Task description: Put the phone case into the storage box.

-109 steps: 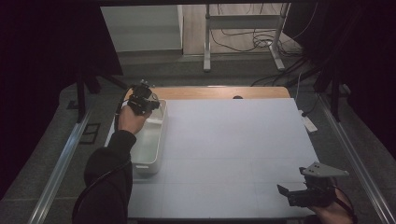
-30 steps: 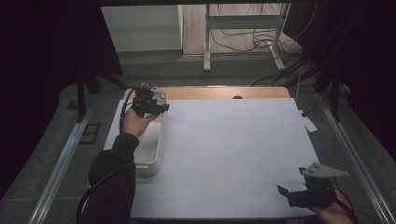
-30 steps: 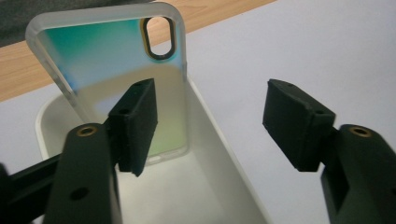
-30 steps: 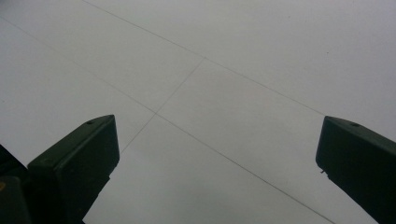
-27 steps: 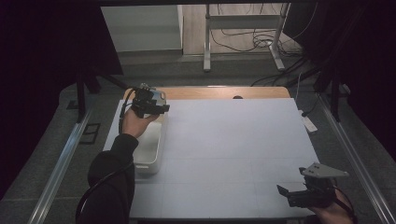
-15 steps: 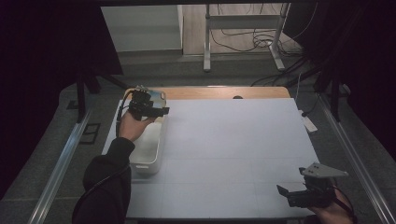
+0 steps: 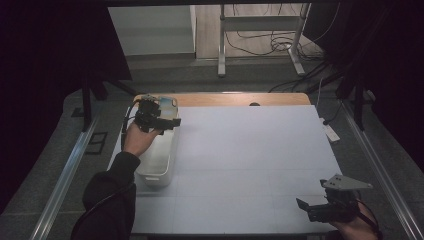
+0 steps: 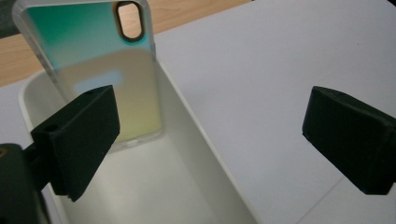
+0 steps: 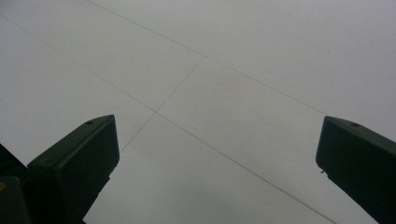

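An iridescent green-and-peach phone case (image 8: 93,70) leans upright against the far end of a white plastic bin (image 8: 196,154). In the high view the case (image 7: 163,103) sits at the far end of the bin (image 7: 159,176), at the table's left. My left gripper (image 8: 210,140) hovers over the bin's right rim just short of the case. Its jaws have just been opening and stand wide, with nothing between the pads. The same gripper (image 7: 172,121) points right in the high view. My right gripper (image 7: 302,207) rests open over bare table at the near right, as its own view (image 9: 215,158) confirms.
The white tabletop (image 7: 250,150) stretches between the two hands. A wooden strip (image 7: 235,99) runs along the far edge. Beyond it are a metal stand (image 7: 260,45), floor cables and a white box on the floor.
The left hand has drawn back a little toward the near side of the bin. The case stays leaning at the far end. The right hand has not moved.
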Tool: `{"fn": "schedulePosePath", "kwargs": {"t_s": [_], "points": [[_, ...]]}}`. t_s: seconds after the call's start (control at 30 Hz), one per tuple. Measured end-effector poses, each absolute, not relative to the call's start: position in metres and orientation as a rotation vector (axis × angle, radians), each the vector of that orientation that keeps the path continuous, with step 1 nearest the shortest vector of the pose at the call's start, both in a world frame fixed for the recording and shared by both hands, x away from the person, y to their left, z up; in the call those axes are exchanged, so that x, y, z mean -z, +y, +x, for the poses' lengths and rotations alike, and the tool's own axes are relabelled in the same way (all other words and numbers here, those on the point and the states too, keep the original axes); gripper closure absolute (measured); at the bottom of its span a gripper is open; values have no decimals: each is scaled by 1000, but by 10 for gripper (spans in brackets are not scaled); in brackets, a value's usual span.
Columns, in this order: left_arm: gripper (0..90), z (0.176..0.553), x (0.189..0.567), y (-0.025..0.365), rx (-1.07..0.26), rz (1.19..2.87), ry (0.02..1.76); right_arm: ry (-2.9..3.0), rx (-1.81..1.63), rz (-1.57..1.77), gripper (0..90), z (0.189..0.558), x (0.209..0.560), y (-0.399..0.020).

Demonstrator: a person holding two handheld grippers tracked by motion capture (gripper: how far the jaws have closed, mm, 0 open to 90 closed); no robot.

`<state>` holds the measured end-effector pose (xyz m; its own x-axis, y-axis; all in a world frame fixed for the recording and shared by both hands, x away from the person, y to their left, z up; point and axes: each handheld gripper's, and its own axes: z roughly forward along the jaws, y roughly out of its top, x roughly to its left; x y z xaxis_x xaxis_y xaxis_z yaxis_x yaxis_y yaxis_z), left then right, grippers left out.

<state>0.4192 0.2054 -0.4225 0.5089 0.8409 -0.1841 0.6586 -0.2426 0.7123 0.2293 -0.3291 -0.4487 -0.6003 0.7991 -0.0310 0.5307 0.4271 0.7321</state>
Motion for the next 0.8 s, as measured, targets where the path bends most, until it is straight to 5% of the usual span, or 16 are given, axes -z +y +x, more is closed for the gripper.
{"fn": "schedulePosePath", "kwargs": {"t_s": [0.8], "points": [[0, 383, 423, 204, -361, 2003, 1139, 2259, -964, 1192, 0, 230, 449, -331]]}}
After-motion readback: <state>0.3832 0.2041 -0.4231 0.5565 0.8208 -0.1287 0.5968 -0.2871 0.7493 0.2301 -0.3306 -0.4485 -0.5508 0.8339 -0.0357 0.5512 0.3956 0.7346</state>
